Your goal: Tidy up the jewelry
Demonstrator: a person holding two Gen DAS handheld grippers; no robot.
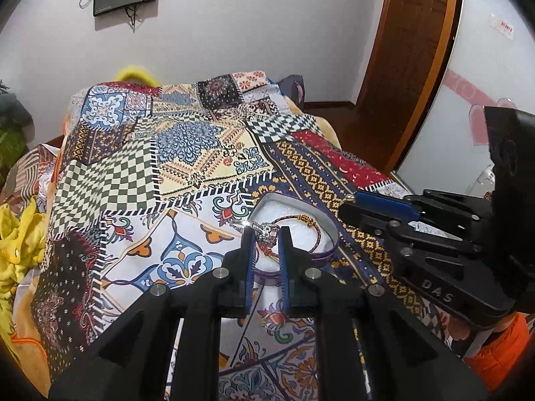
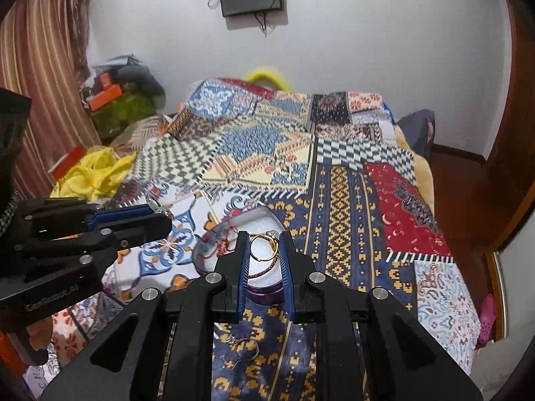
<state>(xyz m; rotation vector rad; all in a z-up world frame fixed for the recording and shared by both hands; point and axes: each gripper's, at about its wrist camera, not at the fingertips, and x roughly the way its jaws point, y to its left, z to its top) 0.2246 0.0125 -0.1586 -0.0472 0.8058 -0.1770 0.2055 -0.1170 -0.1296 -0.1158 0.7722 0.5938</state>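
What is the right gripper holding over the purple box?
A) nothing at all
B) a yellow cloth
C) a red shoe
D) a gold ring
D: in the right wrist view, the right gripper pinches a gold ring between its blue pads, above the white-lined purple box.

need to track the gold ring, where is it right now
In the right wrist view the gold ring sits pinched between the right hand-held gripper fingers, just above the purple jewelry box holding a braided bracelet.
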